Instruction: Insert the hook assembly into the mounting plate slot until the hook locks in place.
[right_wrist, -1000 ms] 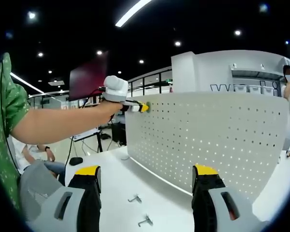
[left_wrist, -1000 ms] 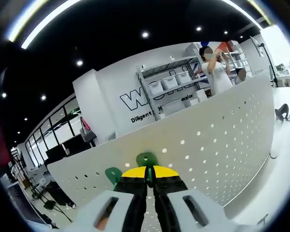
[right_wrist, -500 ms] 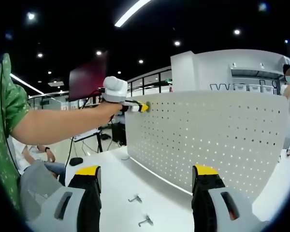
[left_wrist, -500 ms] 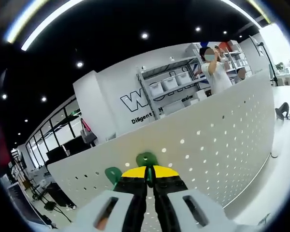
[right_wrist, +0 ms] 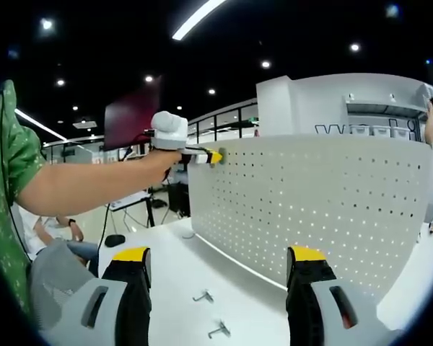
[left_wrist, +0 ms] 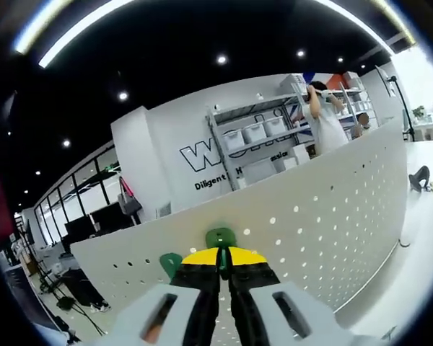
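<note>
I count one pegboard [right_wrist: 310, 202], two green hooks [left_wrist: 220, 238] at my left tool, and two metal hooks [right_wrist: 200, 296] on the bench [right_wrist: 166, 252].

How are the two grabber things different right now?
The left hand-held gripper has its jaws pinched nearly together on a green hook, up against the top of the white pegboard. The right hand-held gripper has its jaws wide apart with nothing between them, low over the white table where two small metal hooks lie. Both have yellow tips.
</note>
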